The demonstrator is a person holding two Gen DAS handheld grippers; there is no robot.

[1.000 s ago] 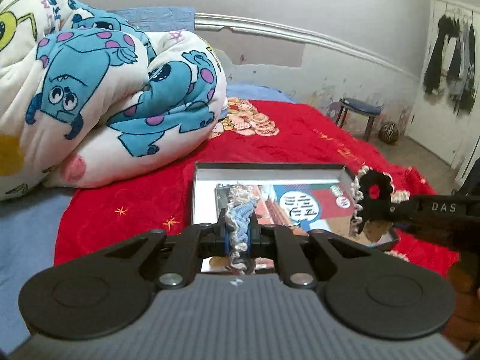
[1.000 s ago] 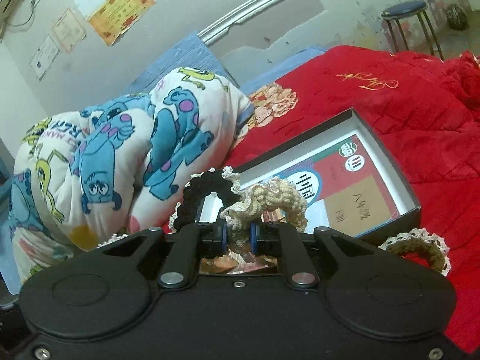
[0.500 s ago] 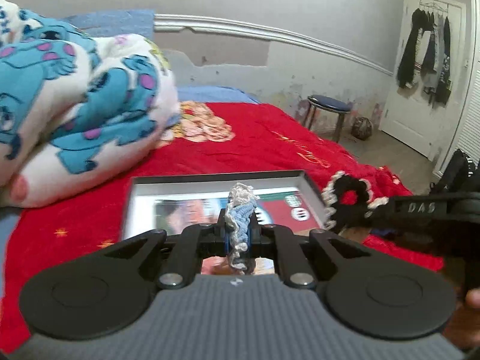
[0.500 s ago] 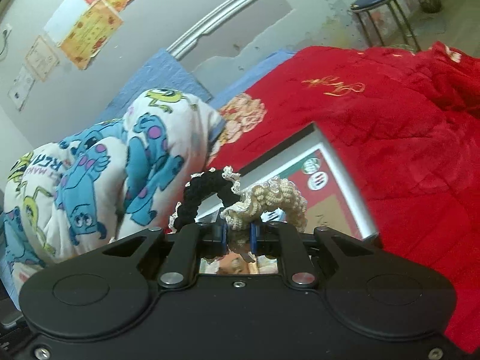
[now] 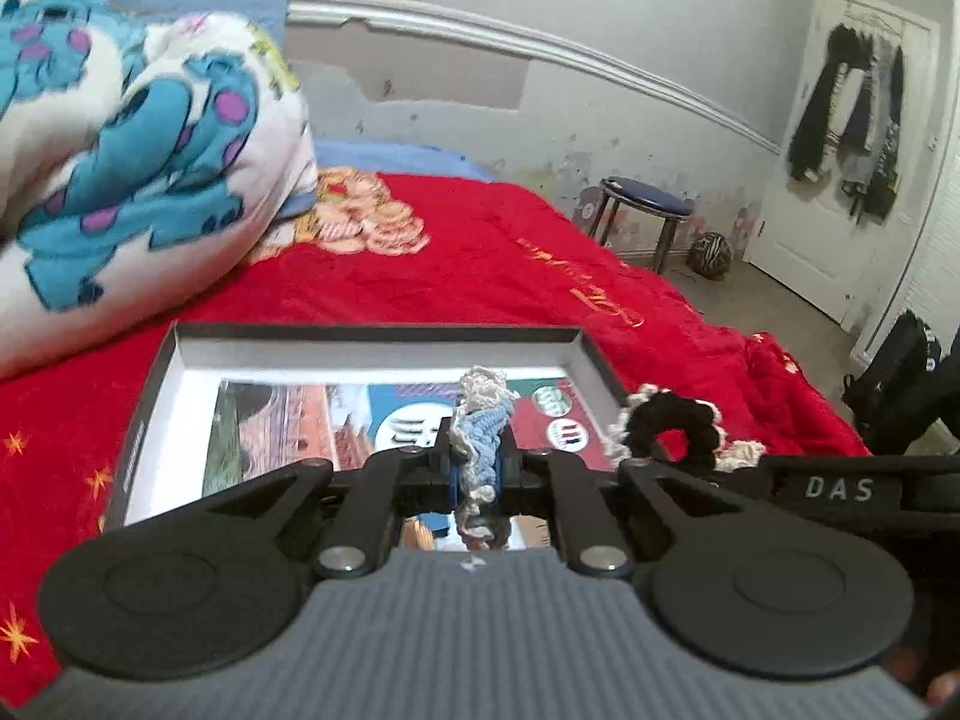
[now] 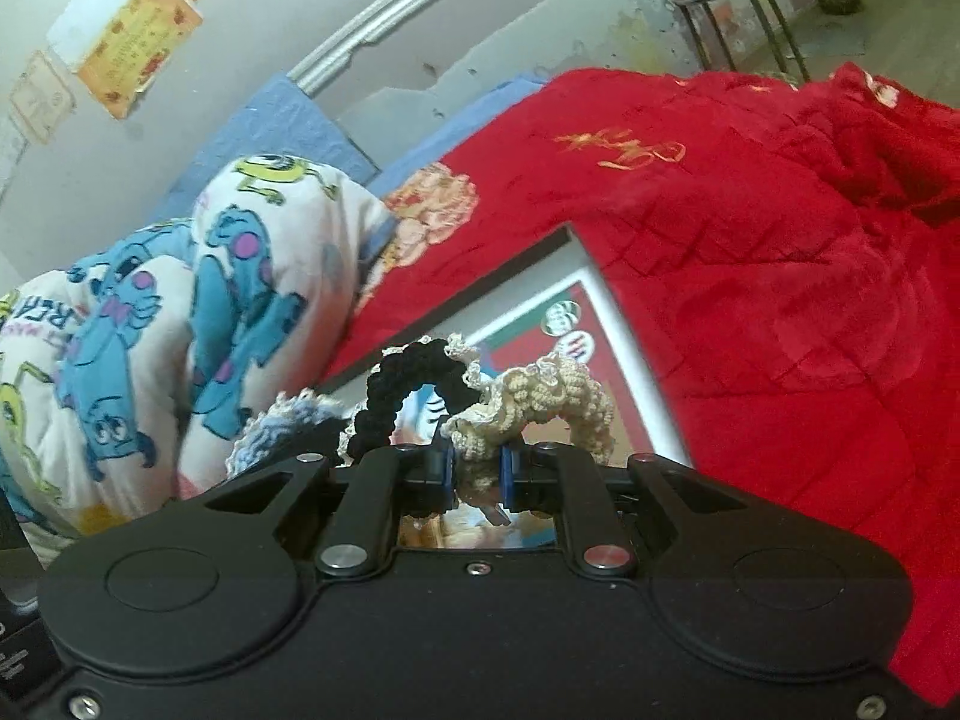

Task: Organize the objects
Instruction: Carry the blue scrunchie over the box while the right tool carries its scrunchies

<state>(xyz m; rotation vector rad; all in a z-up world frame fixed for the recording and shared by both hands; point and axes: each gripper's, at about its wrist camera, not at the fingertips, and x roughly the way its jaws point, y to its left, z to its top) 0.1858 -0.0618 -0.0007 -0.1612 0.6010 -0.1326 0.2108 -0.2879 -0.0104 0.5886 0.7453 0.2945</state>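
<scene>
Left wrist view: I see a folded cartoon blanket (image 5: 150, 138) on the left, then a red bedspread (image 5: 492, 264), then a flat open box (image 5: 372, 333) lying on the red, right under my tips.
My left gripper (image 5: 478, 468): it is squeezed almost all the way shut on a blue scrunchie (image 5: 483, 420). The soft ring stands up between my two pads, over the box.
Why I hold it there: I think the box is where the hair ties go, so I hang over it to drop this one in.
Black scrunchie (image 5: 672, 423): it hangs at the box's right edge. My other tool carries it.
Right wrist view: the blanket is on the left, the box (image 6: 624, 324) is in the middle, red bedspread fills the right.
My right gripper (image 6: 478, 471): squeezed almost shut too. It pinches a cream scrunchie (image 6: 540, 399). The black scrunchie (image 6: 414, 384) hangs with it on the left. I cannot tell if my pads pinch the black one or if it is just hooked on.
Box inside: I see only a printed picture there, no hair ties yet.
</scene>
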